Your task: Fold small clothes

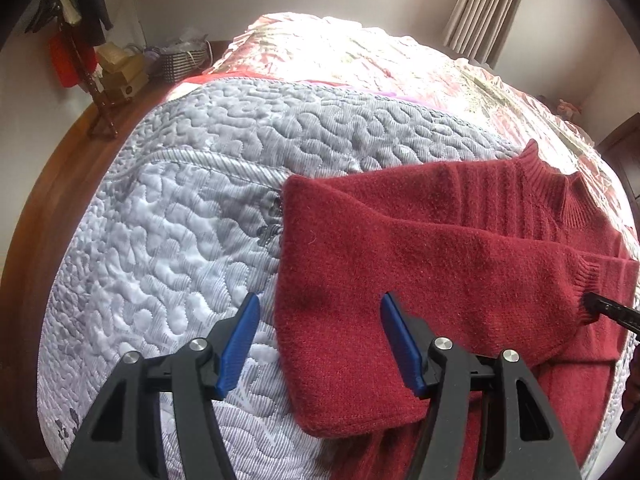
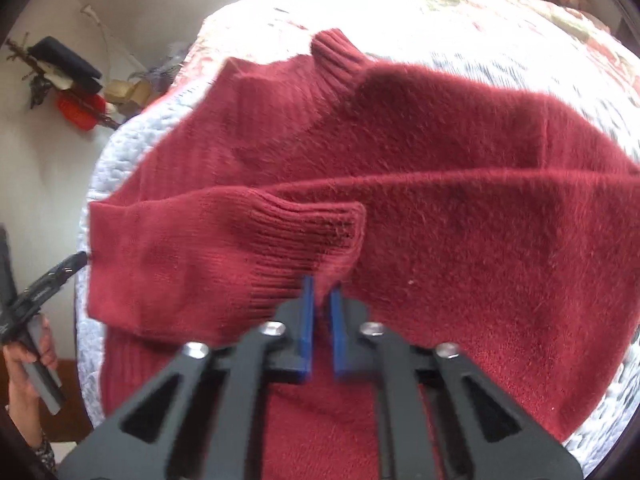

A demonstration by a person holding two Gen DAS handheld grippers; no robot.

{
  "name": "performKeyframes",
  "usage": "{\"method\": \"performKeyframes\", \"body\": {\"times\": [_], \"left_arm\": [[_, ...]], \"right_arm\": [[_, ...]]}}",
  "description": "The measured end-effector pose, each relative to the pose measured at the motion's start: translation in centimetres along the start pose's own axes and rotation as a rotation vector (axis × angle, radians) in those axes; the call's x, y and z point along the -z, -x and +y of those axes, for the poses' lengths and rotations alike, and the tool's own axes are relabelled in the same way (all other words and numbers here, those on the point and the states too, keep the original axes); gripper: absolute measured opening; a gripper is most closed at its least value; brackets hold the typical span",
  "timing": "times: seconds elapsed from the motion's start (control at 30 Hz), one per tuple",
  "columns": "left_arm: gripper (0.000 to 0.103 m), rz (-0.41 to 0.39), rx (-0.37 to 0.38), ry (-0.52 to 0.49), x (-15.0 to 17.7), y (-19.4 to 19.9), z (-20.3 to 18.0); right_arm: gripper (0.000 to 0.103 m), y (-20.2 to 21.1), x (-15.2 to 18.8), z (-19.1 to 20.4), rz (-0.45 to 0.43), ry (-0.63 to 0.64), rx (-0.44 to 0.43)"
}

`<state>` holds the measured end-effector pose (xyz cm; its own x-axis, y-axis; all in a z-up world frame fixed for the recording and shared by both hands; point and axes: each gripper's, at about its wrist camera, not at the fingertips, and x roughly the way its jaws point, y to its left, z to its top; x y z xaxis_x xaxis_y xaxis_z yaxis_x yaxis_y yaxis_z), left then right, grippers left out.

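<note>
Grey quilted bedspread (image 1: 168, 208) bears red sweater (image 1: 440, 248).

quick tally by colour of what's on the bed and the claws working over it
Dark red: 1, the dark red knitted wool sweater
Pale grey: 1, the pale grey quilted bedspread
Pink floral: 1, the pink floral quilt further up the bed
Black with blue pads: 2, the left claw, open, and the right claw, pinching the sweater's ribbed cuff
Total: 5
</note>
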<state>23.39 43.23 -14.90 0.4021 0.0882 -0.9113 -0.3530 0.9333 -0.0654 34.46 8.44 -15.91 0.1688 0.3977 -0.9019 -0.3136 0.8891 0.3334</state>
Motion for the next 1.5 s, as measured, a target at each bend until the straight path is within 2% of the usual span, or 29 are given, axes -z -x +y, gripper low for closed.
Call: {"method": "performKeyframes", "body": {"times": [0.17, 0.33, 0.47, 0.67, 0.73, 0.77, 0.83, 0.93, 1.0, 1.1, 1.27, 1.3, 1.37, 1.5], "left_arm": [[0.063, -0.001, 0.001, 0.045, 0.0, 0.0, 0.8], [0.063, -0.007, 0.005, 0.023, -0.4, -0.2, -1.0], [0.063, 0.0, -0.014, -0.04, -0.4, -0.9, -3.7], [0.063, 0.052, -0.044, -0.095, 0.0, -4.0, -6.5], [0.063, 0.064, -0.047, -0.09, 0.2, -4.8, -6.7], [0.063, 0.068, -0.052, -0.088, 0.2, -5.0, -6.8], [0.063, 0.061, -0.066, -0.088, 0.2, -4.3, -7.0], [0.063, -0.042, -0.049, -0.122, 0.0, -1.0, -8.0], [0.064, -0.073, -0.006, -0.148, -0.1, 0.4, -9.1], [0.065, -0.05, 0.085, -0.177, 0.0, 0.3, -11.4], [0.065, 0.009, 0.069, -0.197, 1.6, -2.6, -12.7], [0.065, 0.026, 0.058, -0.198, 1.9, -3.3, -12.6], [0.066, 0.046, 0.042, -0.194, 2.5, -4.6, -12.3], [0.068, 0.046, 0.072, -0.161, 3.0, -5.5, -11.6]], "right_arm": [[0.005, 5.1, 0.5, -1.1, -0.095, 0.017, -0.072], [0.005, 9.7, 1.4, -3.9, -0.17, -0.01, -0.045], [0.005, 11.1, 2.2, -6.5, -0.189, -0.037, 0.028], [0.006, 8.3, 3.9, -9.2, -0.112, -0.09, 0.077], [0.011, 6.7, 4.3, -9.9, -0.067, -0.094, 0.109], [0.018, 6.3, 4.6, -10.0, -0.053, -0.093, 0.141], [0.02, 6.9, 5.0, -10.0, -0.069, -0.085, 0.171], [0.02, 9.2, 5.2, -9.4, -0.138, -0.076, 0.157], [0.02, 10.0, 4.9, -8.3, -0.171, -0.052, 0.123], [0.02, 9.5, 4.1, -6.9, -0.165, -0.008, 0.098], [0.02, 6.2, 4.0, -7.5, -0.086, -0.051, 0.127], [0.017, 5.5, 4.2, -8.0, -0.072, -0.067, 0.132], [0.014, 4.7, 4.8, -8.8, -0.063, -0.092, 0.118], [0.014, 4.4, 5.0, -9.4, -0.066, -0.11, 0.1]]}}
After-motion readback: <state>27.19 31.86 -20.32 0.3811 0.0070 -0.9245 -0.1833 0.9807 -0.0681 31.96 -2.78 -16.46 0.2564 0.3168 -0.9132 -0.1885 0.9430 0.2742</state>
